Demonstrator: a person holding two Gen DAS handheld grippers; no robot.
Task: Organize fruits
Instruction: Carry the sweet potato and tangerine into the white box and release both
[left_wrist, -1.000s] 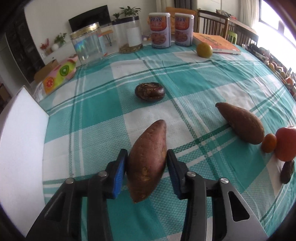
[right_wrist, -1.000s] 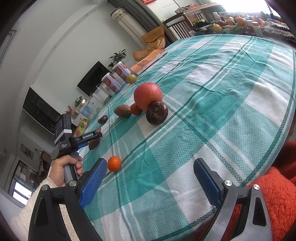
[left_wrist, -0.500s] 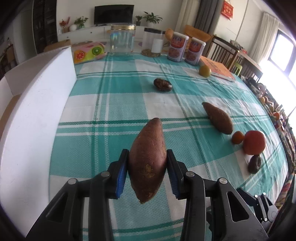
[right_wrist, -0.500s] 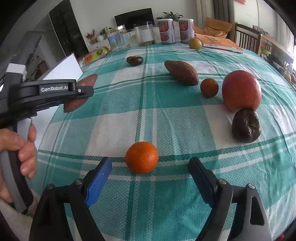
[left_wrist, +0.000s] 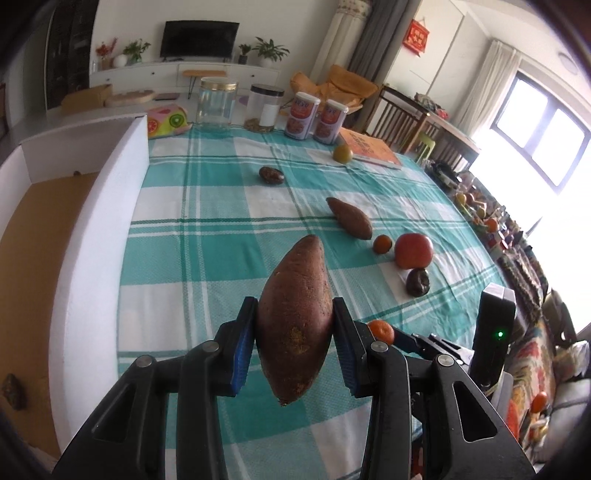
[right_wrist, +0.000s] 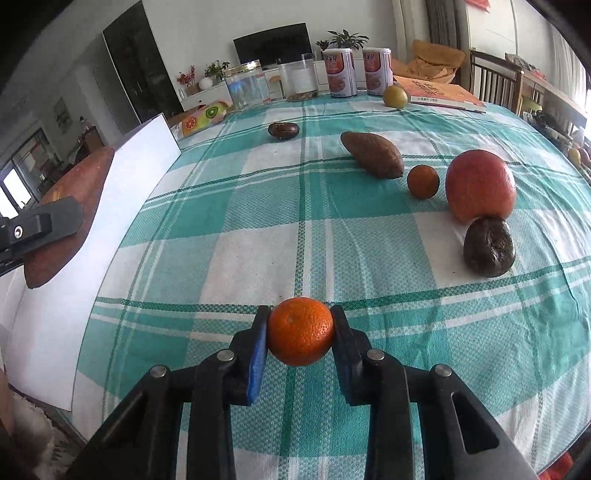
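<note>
On my left, the white box (left_wrist: 99, 229) holds at most one small dark item in its near corner, so I judge the sorting barely begun. My left gripper (left_wrist: 293, 341) pinches a sweet potato (left_wrist: 295, 317) in the air beside the box wall, and my right gripper (right_wrist: 300, 332) is pressed onto a small orange (right_wrist: 301, 330) low over the checked tablecloth (right_wrist: 258, 221). Further right, a second sweet potato (right_wrist: 371, 154), another orange (right_wrist: 423, 181), a red apple (right_wrist: 480, 184) and two dark fruits (right_wrist: 488, 246) wait.

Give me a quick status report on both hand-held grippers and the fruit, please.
Left hand-held gripper shut on sweet potato, lifted beside white box. Right hand-held gripper shut on mandarin, low over the tablecloth. Nothing blocking either.
</note>
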